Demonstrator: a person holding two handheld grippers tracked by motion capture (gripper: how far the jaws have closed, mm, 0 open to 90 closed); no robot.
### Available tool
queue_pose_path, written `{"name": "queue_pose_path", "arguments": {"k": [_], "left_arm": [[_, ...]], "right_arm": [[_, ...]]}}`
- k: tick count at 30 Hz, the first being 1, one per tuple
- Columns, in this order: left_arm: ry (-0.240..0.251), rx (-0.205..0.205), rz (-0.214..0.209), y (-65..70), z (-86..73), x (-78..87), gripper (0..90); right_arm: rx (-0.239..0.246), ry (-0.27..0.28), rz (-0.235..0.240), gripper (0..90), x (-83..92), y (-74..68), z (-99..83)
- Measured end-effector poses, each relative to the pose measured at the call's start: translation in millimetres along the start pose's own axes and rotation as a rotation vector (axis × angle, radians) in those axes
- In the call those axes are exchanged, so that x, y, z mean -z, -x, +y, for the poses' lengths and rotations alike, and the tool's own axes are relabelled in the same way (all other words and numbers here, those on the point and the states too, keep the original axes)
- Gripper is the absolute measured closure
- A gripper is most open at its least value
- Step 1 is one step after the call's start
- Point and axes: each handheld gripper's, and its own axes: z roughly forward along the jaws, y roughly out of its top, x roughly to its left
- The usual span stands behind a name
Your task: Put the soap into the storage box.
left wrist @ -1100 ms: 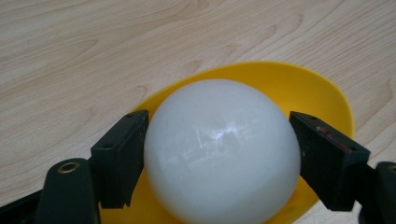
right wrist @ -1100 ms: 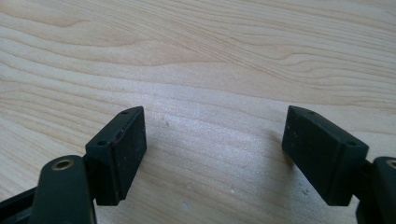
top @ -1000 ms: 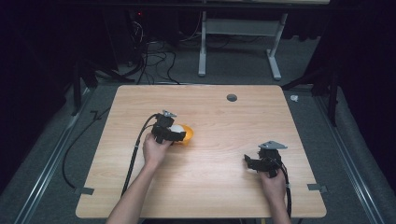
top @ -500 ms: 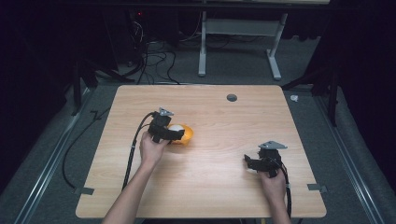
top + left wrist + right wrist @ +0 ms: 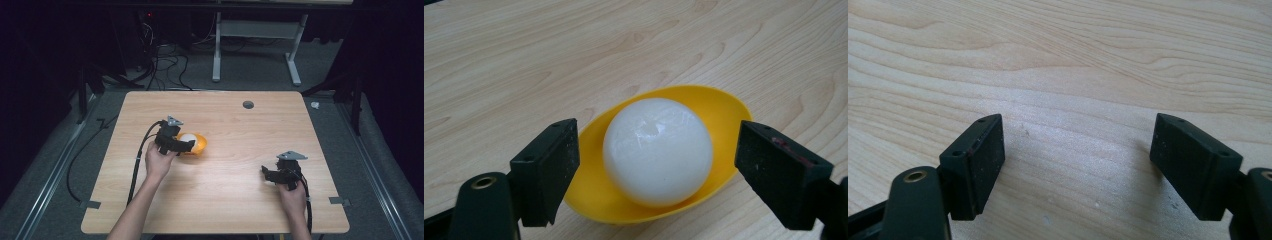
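Note:
A white ball (image 5: 657, 150) rests in a shallow yellow bowl (image 5: 719, 107) on the wooden table (image 5: 240, 125), left of centre in the high view, where the bowl (image 5: 199, 145) holds the ball (image 5: 188, 138). My left gripper (image 5: 186, 145) is open, its jaws standing either side of the ball and bowl without touching them; in the left gripper view the left gripper (image 5: 656, 170) frames the ball. My right gripper (image 5: 266, 174) is open at the table's right front, with only bare wood between its jaws (image 5: 1078, 165).
A small round hole (image 5: 248, 104) is set in the table near its far edge. Cables trail from each gripper toward the front edge. Beyond the table are a desk frame (image 5: 255, 45) and floor cables.
The left gripper has shifted slightly left and nearer with its jaws around the bowl and ball. The right gripper has stayed put.

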Motion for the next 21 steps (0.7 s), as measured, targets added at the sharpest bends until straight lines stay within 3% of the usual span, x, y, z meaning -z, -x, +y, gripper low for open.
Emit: {"name": "queue_pose_path", "arguments": {"k": [21], "left_arm": [[0.036, 0.004, -0.015, 0.3, -9.9, 16.9, 19.5]], "right_arm": [[0.002, -0.001, -0.002, 22.7, -0.1, -0.2, 0.0]]}}
